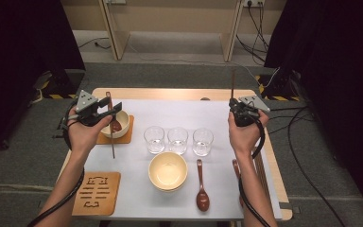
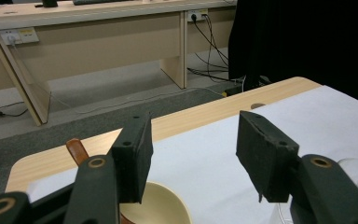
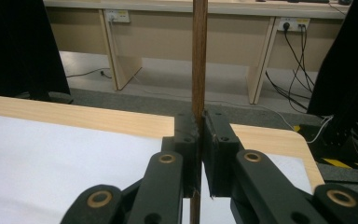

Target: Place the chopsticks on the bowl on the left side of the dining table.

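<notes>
Right gripper (image 3: 199, 154): jaws pressed onto a thin brown stick (image 3: 199, 56), held upright above the table's far right part; in the high view it rises from the gripper (image 1: 242, 112). Left gripper (image 2: 191, 154): jaws spread, nothing between, hovering over a small cream bowl (image 1: 118, 124) holding a brown spoon (image 1: 113, 122), on a wooden coaster (image 1: 128, 136). Mid-table: three glasses (image 1: 177, 140) in a row; nearer, a larger cream bowl (image 1: 168, 171), a second spoon (image 1: 202, 189) beside it. White mat (image 1: 137, 179) covers the table.

bowls (image 1: 168, 171): we see cream
spoon (image 1: 202, 193): glossy brown
mat (image 1: 96, 193): tan, cut-out pattern
table cover (image 1: 179, 113): white
</notes>
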A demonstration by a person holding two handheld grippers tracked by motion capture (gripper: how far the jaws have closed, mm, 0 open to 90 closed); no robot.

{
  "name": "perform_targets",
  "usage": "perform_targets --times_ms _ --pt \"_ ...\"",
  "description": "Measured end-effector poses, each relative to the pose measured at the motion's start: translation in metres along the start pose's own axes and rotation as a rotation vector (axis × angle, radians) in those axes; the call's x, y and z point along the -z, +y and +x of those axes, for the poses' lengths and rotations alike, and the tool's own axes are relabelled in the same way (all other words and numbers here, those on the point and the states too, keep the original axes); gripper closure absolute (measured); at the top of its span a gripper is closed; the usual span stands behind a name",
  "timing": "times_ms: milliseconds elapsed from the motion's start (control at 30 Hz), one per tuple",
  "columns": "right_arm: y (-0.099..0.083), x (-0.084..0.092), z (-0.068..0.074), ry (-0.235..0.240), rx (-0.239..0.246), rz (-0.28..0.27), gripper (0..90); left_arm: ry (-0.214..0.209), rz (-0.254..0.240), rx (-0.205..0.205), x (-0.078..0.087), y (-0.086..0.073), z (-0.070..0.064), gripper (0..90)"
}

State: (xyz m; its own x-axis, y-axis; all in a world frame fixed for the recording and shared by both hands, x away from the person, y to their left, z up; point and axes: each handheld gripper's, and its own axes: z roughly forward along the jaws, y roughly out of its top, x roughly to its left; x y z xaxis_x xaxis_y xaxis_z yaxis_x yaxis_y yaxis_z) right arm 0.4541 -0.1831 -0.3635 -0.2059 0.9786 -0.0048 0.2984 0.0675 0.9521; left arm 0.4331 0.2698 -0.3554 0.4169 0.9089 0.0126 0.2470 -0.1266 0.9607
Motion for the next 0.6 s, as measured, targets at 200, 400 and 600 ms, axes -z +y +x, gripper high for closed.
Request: perform_targets --times_ms 200,400,600 --pt "0.001 -0.003 0.004 0.003 0.0 -0.006 85.1 -0.007 -0.002 -0.008 -0.004 0.003 -0.004 45.2" --pt "0.003 -0.006 0.008 0.008 0.005 -0.016 85.0 -0.018 -0.003 -0.017 -0.007 0.007 -0.007 45.3" --pt "0.005 -0.011 0.013 0.022 0.015 -0.007 85.0 -0.024 0.0 -0.02 -0.01 0.009 -0.01 45.2"
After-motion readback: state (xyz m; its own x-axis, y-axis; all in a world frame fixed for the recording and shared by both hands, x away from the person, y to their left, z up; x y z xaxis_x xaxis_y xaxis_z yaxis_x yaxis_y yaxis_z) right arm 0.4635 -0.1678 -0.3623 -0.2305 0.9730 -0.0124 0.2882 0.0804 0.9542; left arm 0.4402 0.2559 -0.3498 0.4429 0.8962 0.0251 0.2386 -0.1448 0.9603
